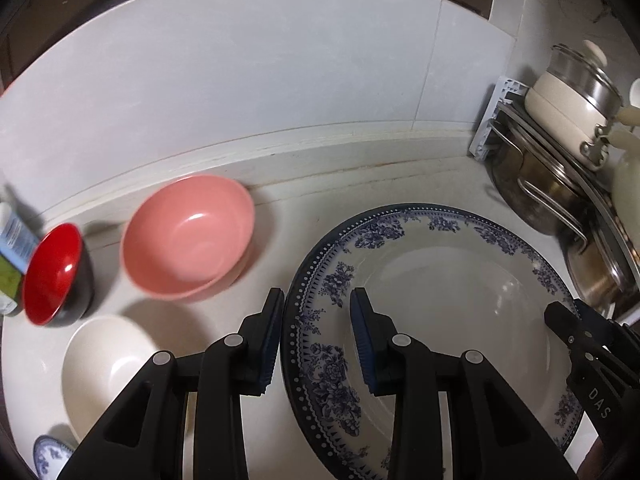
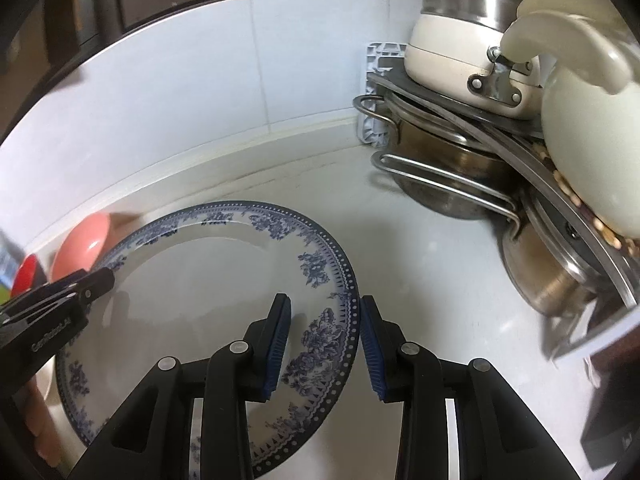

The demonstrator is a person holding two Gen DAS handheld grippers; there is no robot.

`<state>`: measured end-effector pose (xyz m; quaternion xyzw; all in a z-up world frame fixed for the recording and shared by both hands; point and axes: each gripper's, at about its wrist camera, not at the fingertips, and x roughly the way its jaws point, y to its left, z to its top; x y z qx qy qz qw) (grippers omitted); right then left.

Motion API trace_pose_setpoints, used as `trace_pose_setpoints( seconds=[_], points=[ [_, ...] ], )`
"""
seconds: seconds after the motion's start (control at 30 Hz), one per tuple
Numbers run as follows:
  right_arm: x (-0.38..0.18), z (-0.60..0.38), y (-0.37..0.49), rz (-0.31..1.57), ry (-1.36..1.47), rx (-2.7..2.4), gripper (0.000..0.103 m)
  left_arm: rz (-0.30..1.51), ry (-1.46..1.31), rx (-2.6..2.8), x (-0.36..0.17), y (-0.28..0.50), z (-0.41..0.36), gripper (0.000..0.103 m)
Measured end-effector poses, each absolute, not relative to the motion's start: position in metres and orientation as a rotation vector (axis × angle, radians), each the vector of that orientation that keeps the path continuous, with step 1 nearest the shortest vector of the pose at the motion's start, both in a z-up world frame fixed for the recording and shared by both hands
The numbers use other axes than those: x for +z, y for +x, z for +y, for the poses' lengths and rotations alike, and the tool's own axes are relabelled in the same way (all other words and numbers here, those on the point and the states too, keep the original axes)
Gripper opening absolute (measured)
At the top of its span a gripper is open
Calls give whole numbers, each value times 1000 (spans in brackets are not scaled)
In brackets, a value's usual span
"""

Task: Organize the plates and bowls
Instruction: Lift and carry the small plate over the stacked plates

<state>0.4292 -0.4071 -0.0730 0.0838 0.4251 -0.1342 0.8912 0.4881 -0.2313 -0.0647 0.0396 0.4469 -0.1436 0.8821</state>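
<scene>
A large blue-and-white floral plate (image 1: 440, 280) lies on the white counter; it also shows in the right wrist view (image 2: 208, 280). My left gripper (image 1: 318, 320) is open, its fingers straddling the plate's left rim. My right gripper (image 2: 324, 320) is open, its fingers straddling the plate's right rim; it shows in the left wrist view (image 1: 568, 320). A pink bowl (image 1: 188, 236), a red-and-black bowl (image 1: 52, 276) and a white bowl (image 1: 104, 364) stand left of the plate. A small blue-patterned dish (image 1: 48, 456) peeks at the bottom left.
Stacked steel pots (image 2: 448, 168), a cream pot with a lid (image 2: 460, 32) and a cream kettle (image 2: 592, 140) crowd the right back corner. A tiled wall (image 1: 280, 80) runs behind the counter. A carton (image 1: 12, 240) stands at the far left.
</scene>
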Motion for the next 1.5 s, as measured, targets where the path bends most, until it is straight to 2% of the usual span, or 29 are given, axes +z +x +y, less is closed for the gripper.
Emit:
trace_pose_setpoints(
  seconds=[0.53, 1.0, 1.5],
  points=[
    [-46, -349, 352, 902, 163, -266, 36, 878, 82, -316, -36, 409, -158, 34],
    [-24, -251, 314, 878, 122, -106, 36, 813, 25, -139, -12, 342, -31, 34],
    [-19, -137, 298, 873, 6, 125, 37, 831, -33, 73, -19, 291, 83, 34]
  ],
)
